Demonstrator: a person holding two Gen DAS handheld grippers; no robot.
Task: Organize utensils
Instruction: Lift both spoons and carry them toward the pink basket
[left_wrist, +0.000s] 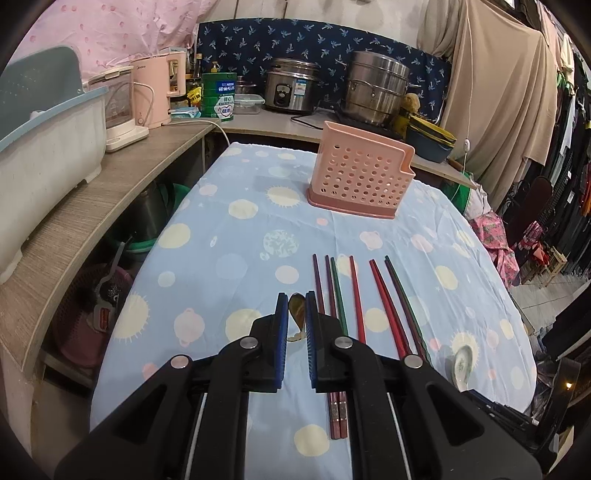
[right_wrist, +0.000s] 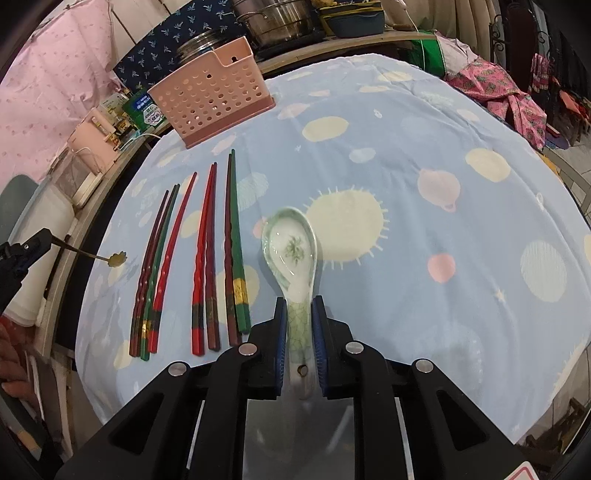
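A pink perforated utensil holder (left_wrist: 360, 173) stands at the far end of the table; it also shows in the right wrist view (right_wrist: 212, 92). Several red, green and dark chopsticks (left_wrist: 354, 299) lie in a row (right_wrist: 207, 258). My left gripper (left_wrist: 296, 299) is shut on a small brass spoon (left_wrist: 297, 314); the right wrist view shows that spoon (right_wrist: 110, 258) held above the table's left edge. My right gripper (right_wrist: 298, 302) is shut on the handle of a white ceramic soup spoon (right_wrist: 291, 247), whose bowl rests on the cloth. The ceramic spoon shows in the left wrist view (left_wrist: 461, 363).
A blue spotted cloth (left_wrist: 229, 258) covers the table. A wooden shelf on the left holds a dish rack (left_wrist: 48, 155), a pink kettle (left_wrist: 162, 88) and a green tin (left_wrist: 218, 96). Steel pots (left_wrist: 373, 86) stand at the back. Clothes hang on the right.
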